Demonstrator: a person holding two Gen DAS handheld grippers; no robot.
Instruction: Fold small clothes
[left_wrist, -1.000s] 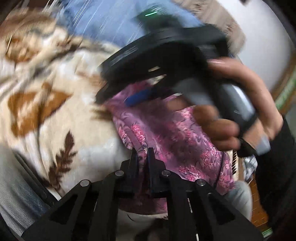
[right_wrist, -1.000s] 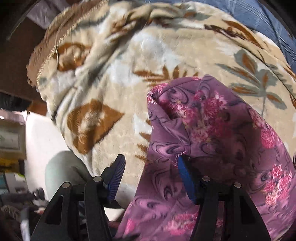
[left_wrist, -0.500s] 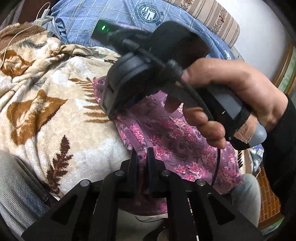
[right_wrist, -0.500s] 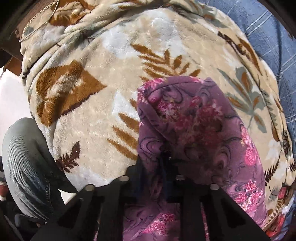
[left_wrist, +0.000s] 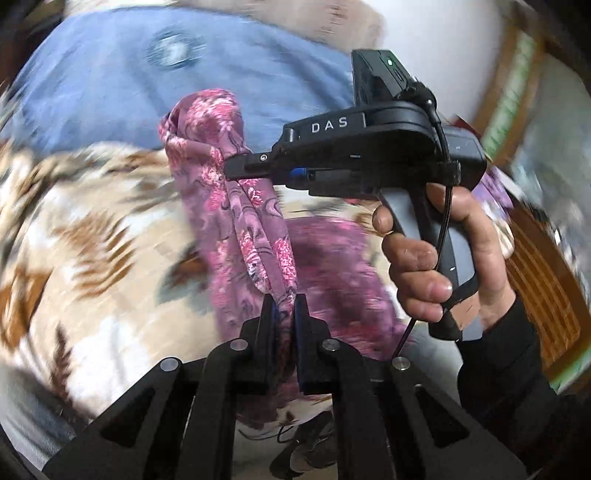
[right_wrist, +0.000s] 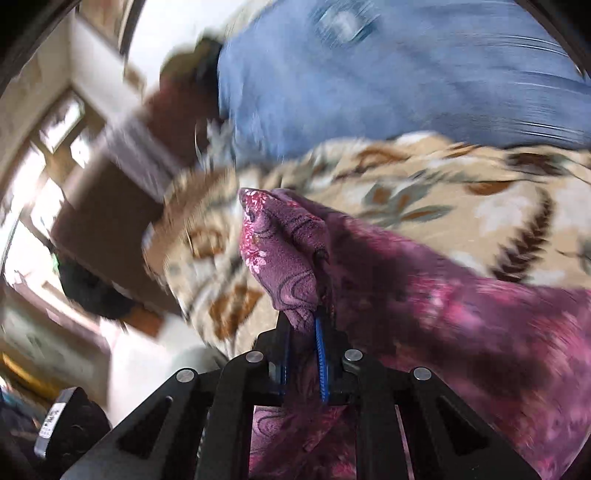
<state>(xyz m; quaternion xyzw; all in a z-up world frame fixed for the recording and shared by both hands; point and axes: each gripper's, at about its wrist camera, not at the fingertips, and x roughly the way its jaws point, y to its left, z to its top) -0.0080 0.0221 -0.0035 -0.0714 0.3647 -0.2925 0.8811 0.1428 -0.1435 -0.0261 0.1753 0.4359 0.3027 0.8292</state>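
Both grippers clamp the purple floral garment (left_wrist: 236, 206) — left gripper (left_wrist: 283, 306) pinches one bunched edge, right gripper (right_wrist: 303, 347) another. Cloth hangs lifted above the leaf-print blanket (left_wrist: 92, 229), its remainder draped on the blanket's near edge — blue bedding (left_wrist: 110, 81) behind.

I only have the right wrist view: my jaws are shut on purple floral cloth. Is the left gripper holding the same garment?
Observer: Yes. In the left wrist view the left gripper is shut on the purple floral garment, a bunched strip running up from its jaws.

Operator: Where does that strip go?

Observer: Up to the right gripper, whose fingertips pinch it higher, so the cloth hangs stretched between the two.

Operator: Is all of it off the blanket?

Observer: No. The left view shows more garment lying on the leaf-pattern blanket below the right hand.
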